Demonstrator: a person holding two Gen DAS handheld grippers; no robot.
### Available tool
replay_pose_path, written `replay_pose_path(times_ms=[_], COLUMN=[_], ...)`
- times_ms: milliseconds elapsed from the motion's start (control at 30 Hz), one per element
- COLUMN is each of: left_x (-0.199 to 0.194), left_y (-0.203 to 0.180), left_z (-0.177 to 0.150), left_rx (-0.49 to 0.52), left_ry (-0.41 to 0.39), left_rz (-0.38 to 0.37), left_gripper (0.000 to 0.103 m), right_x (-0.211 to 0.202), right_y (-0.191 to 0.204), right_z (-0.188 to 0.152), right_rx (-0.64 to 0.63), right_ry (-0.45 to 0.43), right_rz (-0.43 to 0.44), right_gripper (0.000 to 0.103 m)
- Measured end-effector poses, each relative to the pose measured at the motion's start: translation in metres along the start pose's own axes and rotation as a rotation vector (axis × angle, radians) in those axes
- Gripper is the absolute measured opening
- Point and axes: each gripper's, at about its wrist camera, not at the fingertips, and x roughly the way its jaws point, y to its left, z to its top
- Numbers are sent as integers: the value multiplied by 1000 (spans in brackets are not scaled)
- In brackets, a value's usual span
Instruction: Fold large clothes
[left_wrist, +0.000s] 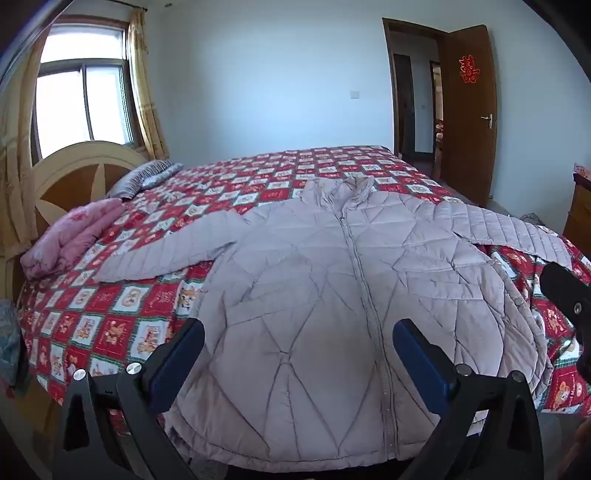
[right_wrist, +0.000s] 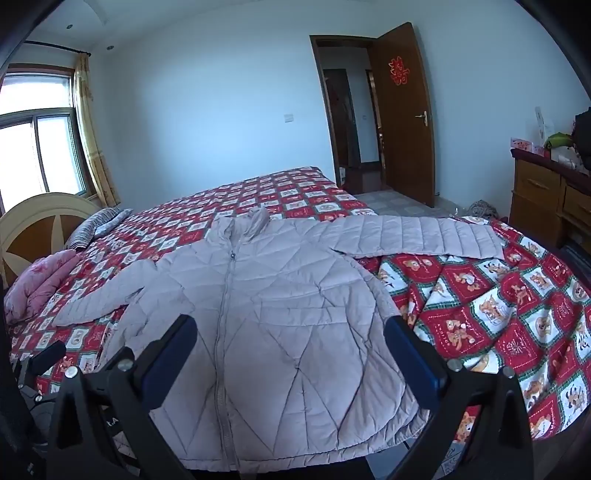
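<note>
A pale lilac quilted jacket (left_wrist: 325, 280) lies flat, front up and zipped, on a bed with a red patchwork cover (left_wrist: 122, 317). Both sleeves are spread out to the sides. Its hem hangs at the near bed edge. My left gripper (left_wrist: 299, 343) is open and empty, held above the jacket's lower half. My right gripper (right_wrist: 290, 341) is also open and empty above the jacket (right_wrist: 266, 295) near the hem. The right gripper's finger (left_wrist: 565, 291) shows at the right edge of the left wrist view; the left gripper (right_wrist: 40, 358) shows at the lower left of the right wrist view.
A folded pink quilt (left_wrist: 70, 236) and a striped pillow (left_wrist: 147, 177) lie by the headboard (left_wrist: 74, 173) at the left. A wooden dresser (right_wrist: 550, 199) stands at the right. An open brown door (right_wrist: 402, 110) is behind the bed (right_wrist: 498, 306).
</note>
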Motion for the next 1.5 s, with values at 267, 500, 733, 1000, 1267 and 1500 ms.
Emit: replay_pose_path(times_ms=[267,500,733,1000,1267,1500], left_x=[-21,-25,-24,-26,-30,-34], left_y=[11,14,11,10,4,2], left_z=[-7,-8,-8,-10,-10,-10], left_rx=[-50,-57,-63,-51,-38,-33], left_ry=[-49,-59,-53,-58,-70,-80], left_rz=[-30,-39,-47,-51,-61,-65], left_gripper=[102,102,102,102,102,102], right_x=[-14,-14,-13,-13,-11,-13], right_y=[12,15,12,9,8,8], right_z=[7,4,2,-2,-1,2], right_rx=[-13,-20,-19,-15,-13,-17], right_ry=[-37,-39,-37,-19,-7,-11], right_rz=[-5,-9,-5,-12,-20,-34], right_gripper=[103,103,103,103,103,103])
